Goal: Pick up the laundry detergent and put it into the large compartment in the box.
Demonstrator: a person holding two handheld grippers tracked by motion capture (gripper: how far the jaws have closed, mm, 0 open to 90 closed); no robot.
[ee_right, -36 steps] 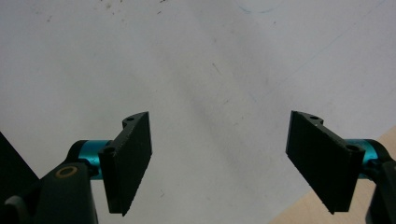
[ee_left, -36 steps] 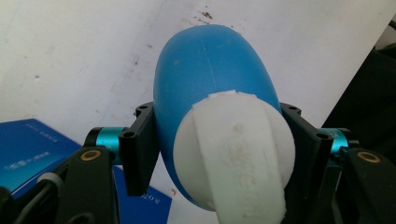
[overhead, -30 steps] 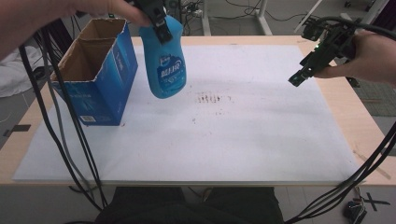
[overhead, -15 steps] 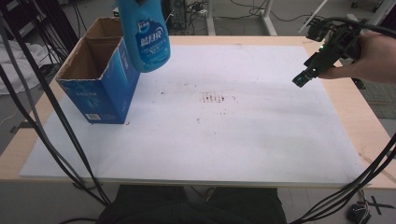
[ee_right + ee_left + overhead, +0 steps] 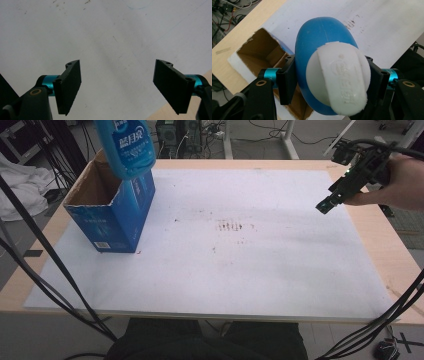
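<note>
Half the bottle [image 5: 126,147] off-frame above

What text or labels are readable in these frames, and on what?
"蓝月亮": white characters on the blue bottle, high view; the smaller print under them is too blurred to read.
White cap of that bottle, left gripper view: embossed lettering, too blurred to read.
Blue carton: a barcode patch and white print on its side, too small to read.
White table mat: dark smudges, no text.
</note>
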